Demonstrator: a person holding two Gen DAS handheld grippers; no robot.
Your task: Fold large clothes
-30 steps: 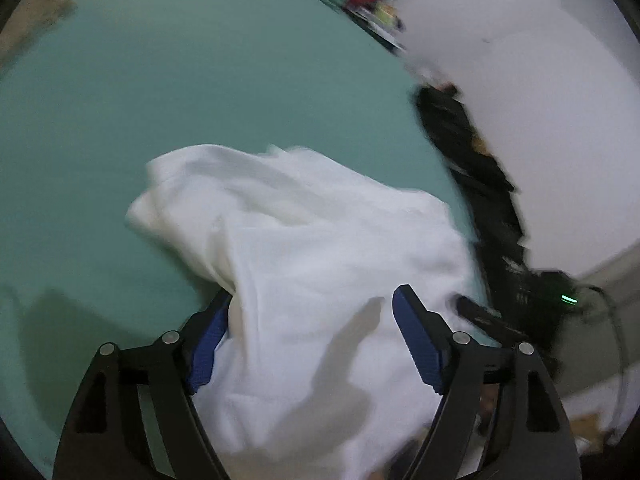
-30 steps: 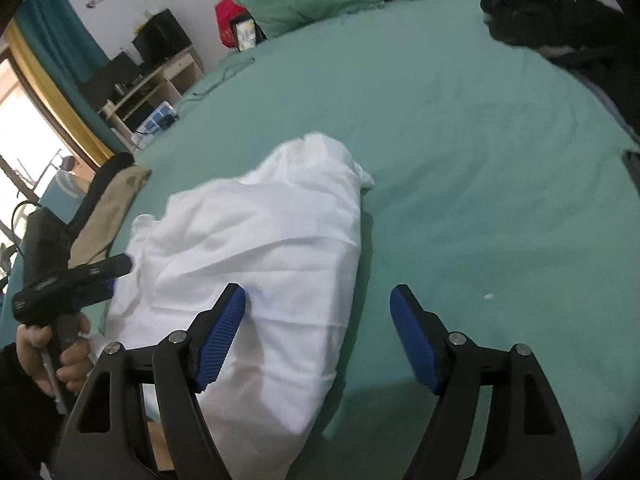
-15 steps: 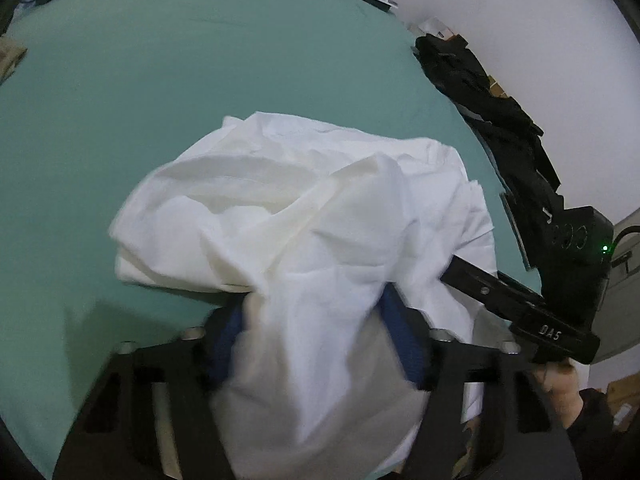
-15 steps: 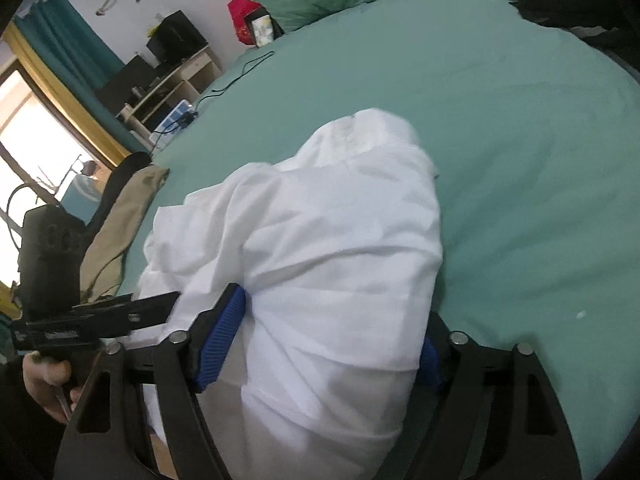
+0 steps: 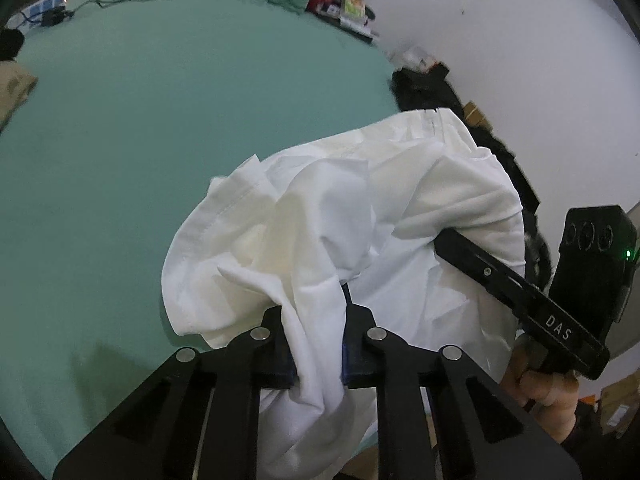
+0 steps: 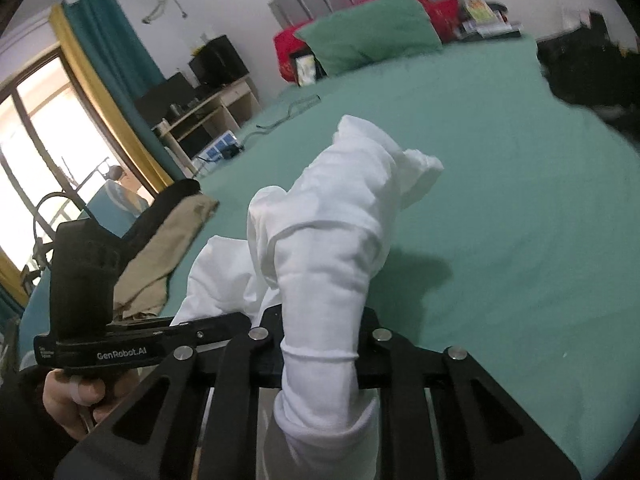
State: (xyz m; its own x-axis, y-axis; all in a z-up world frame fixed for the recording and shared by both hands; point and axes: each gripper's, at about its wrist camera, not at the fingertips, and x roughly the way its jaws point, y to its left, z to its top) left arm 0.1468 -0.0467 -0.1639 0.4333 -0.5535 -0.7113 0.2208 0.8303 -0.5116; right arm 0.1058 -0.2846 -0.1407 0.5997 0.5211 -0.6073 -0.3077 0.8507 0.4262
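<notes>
Left wrist view: white garment (image 5: pixel 344 224) bunched and lifted off the green bed (image 5: pixel 140 128), one gather pinched between the closing jaws of the left gripper (image 5: pixel 316 344), another clamped in the closing jaws of the right gripper (image 6: pixel 320 344). No fold made yet, by the look of it; spreading flat and all folding left. No containers in sight
</notes>
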